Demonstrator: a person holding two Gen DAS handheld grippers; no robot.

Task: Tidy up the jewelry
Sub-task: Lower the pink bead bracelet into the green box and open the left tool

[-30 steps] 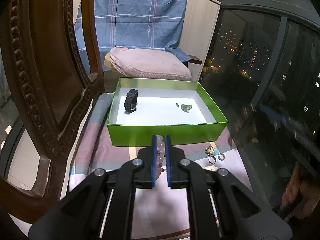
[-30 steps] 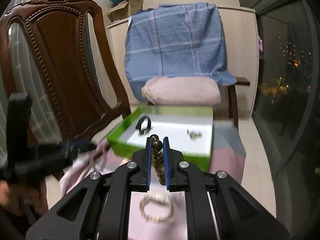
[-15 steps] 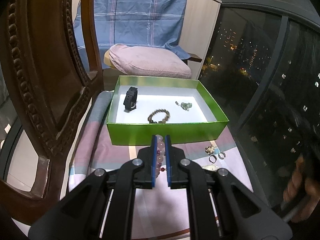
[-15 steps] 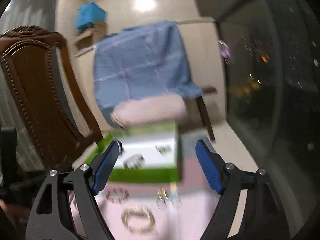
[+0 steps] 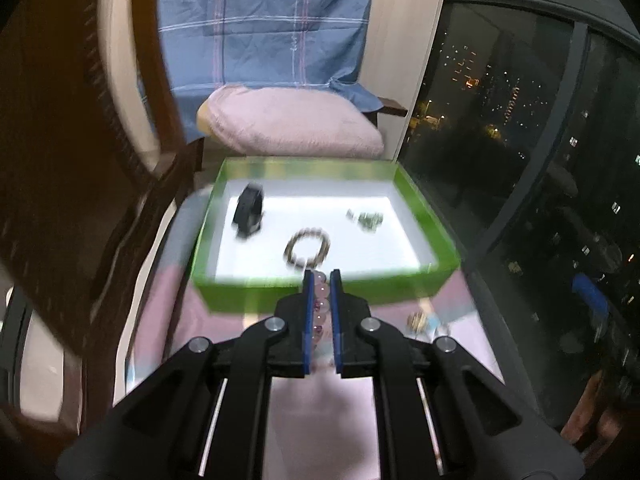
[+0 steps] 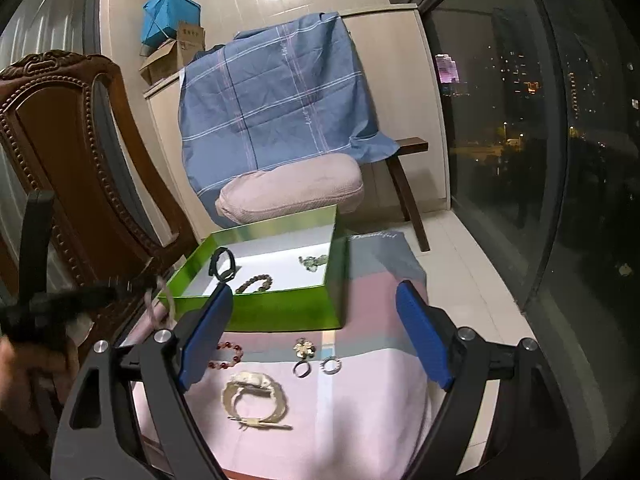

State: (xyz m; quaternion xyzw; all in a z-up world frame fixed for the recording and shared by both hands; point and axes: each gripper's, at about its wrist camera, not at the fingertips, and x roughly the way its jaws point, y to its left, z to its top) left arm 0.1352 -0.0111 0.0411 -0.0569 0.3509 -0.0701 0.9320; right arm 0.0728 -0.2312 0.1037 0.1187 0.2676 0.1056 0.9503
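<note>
My left gripper [image 5: 321,274] is shut on a pink bead bracelet [image 5: 320,300], held just in front of the green box's near wall [image 5: 248,296]. Inside the box lie a brown bead bracelet [image 5: 308,246], a black band [image 5: 248,212] and a green jewel piece [image 5: 366,218]. My right gripper [image 6: 314,292] hangs above the pink cloth before the box [image 6: 280,312], its jaws opening wide with nothing between them. On the cloth below it lie a red bead bracelet [image 6: 230,356], a pale bangle [image 6: 254,396], a flower brooch [image 6: 304,348] and two rings [image 6: 301,369].
A carved wooden chair back [image 6: 80,152] stands close on the left. Behind the box is a pink cushion [image 6: 292,188] under a blue checked cloth [image 6: 276,100]. A dark window [image 6: 560,160] runs along the right. A hand [image 6: 24,380] carries the blurred left gripper at the left edge.
The brown bead bracelet left my right gripper and now lies in the box. The right jaws opened and drew back over the cloth. My left gripper moved closer to the box.
</note>
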